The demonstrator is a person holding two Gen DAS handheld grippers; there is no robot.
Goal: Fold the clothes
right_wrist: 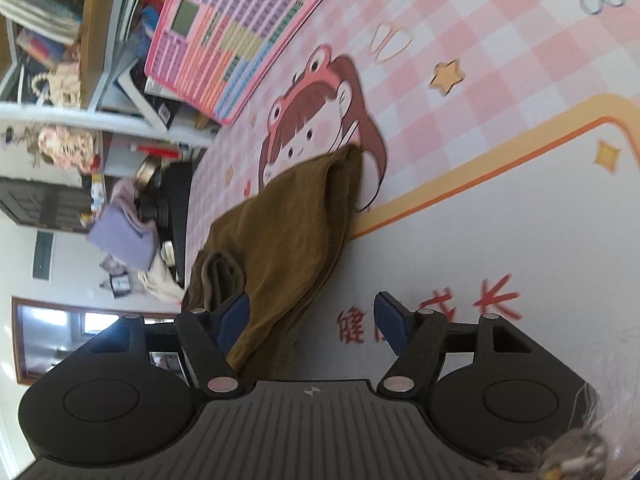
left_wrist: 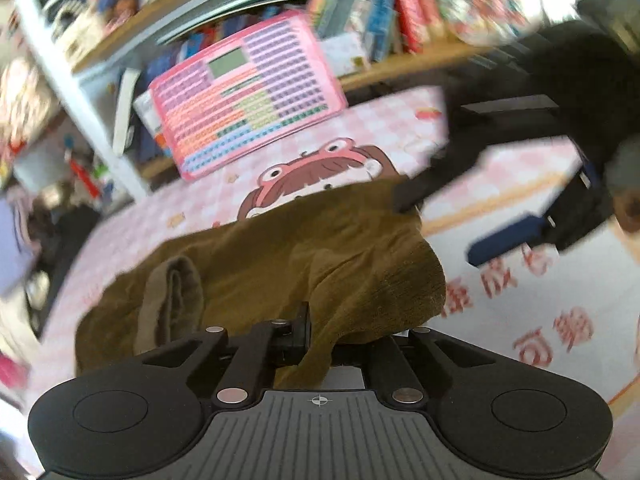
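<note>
An olive-brown garment (left_wrist: pixel 280 264) lies partly folded on a pink checked mat (left_wrist: pixel 360 124) with a cartoon girl print. My left gripper (left_wrist: pixel 320 344) is shut on the garment's near edge; cloth drapes over its fingers and hides them. My right gripper (left_wrist: pixel 460 224) shows at the right in the left wrist view, open, with one dark finger touching the garment's far corner. In the right wrist view the garment (right_wrist: pixel 288 232) hangs in a fold between my open right gripper's (right_wrist: pixel 312 320) blue pads (right_wrist: pixel 388 320), closer to the left pad.
A pink toy tablet (left_wrist: pixel 248 92) leans against a bookshelf (left_wrist: pixel 280 8) full of books at the mat's far edge. Cluttered shelves and a purple cloth (right_wrist: pixel 124 232) lie off the mat's left side. Red characters are printed on the mat's white part (left_wrist: pixel 520 300).
</note>
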